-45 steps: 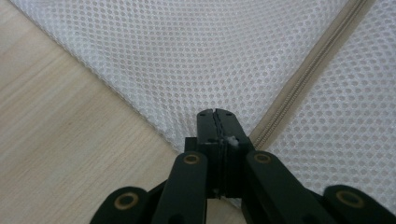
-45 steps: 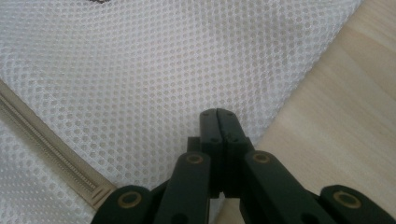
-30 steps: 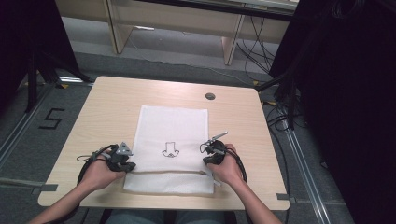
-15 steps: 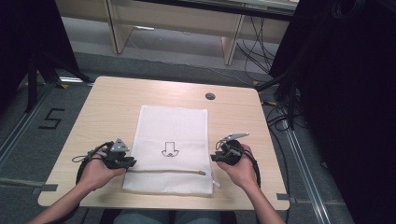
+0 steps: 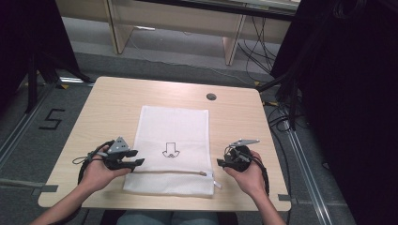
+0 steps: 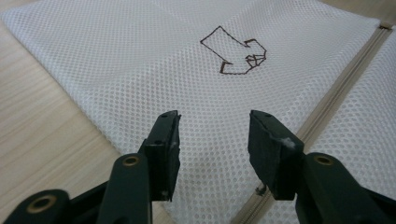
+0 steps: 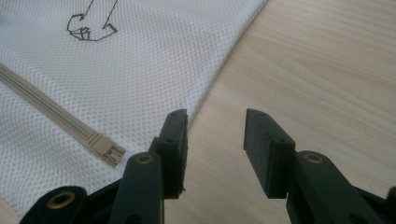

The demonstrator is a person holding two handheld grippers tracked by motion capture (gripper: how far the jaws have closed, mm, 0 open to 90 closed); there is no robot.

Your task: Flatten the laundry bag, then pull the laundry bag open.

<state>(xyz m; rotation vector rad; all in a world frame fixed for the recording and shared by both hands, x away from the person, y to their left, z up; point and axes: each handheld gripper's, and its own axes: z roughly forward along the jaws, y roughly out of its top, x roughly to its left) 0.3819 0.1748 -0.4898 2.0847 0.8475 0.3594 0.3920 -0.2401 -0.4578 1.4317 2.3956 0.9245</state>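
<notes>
On the pale wooden table a white mesh bag lies flat, its beige zipper running across near the person's edge. At its left edge the left claw has just been opening, nothing between its jaws, which cover part of the mesh. Beyond the bag's right edge, the right claw has likewise been opening, over bare wood, empty.
</notes>
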